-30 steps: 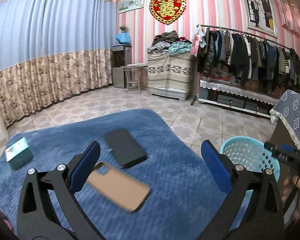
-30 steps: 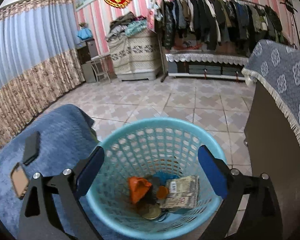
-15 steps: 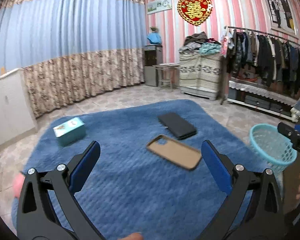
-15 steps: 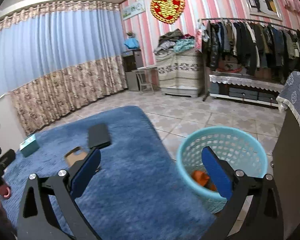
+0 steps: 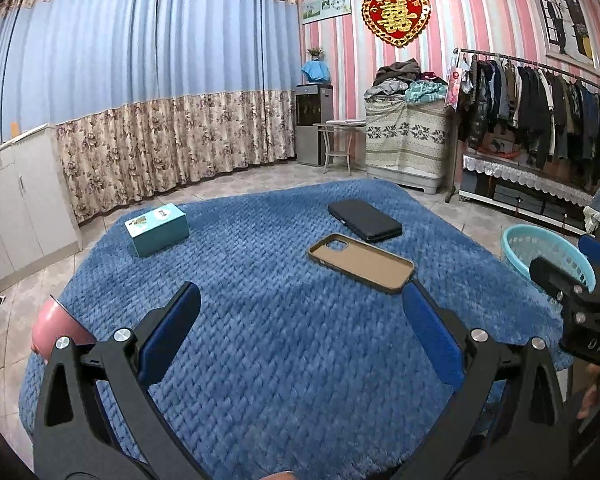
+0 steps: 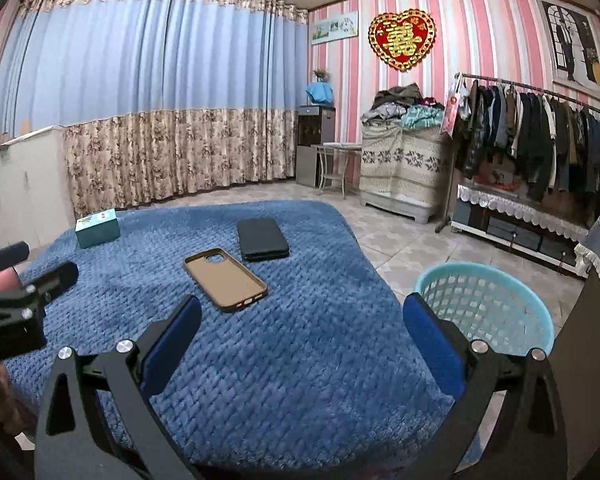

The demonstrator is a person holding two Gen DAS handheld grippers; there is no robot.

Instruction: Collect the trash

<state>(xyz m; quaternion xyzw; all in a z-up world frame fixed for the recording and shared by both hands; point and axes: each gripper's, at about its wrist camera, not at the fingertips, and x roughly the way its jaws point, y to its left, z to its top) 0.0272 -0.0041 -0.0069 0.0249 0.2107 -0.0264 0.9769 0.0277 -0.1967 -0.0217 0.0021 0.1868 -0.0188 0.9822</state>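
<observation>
- My left gripper [image 5: 300, 332] hovered over the blue blanket [image 5: 284, 352], its blue-padded jaws spread wide apart with nothing between them.
- My right gripper [image 6: 302, 334] hung over the same blanket near its right edge, jaws equally wide apart and empty.
- In the left view, the right gripper showed at the far right edge, in front of the light blue basket [image 5: 548, 252].
- In the right view, the left gripper [image 6: 24, 280] reached in from the left edge over the blanket.
- The basket [image 6: 488, 304] stood on the tiled floor just beside the blanket's right edge, close to my right jaw; from this angle I could not see its contents.
- On the blanket I saw no loose trash.
- A tan-lined phone case [image 5: 360, 263] lay flat with its open side up, near the middle of the blanket.
- A black phone [image 5: 365, 220] lay just beyond the case, close to it but apart.
- A teal box [image 5: 157, 230] sat well apart from both, toward the blanket's far left corner.
- A pink rounded object [image 5: 54, 330] peeked out at the blanket's left edge, partly hidden behind my left jaw; I could not tell what it was.
</observation>
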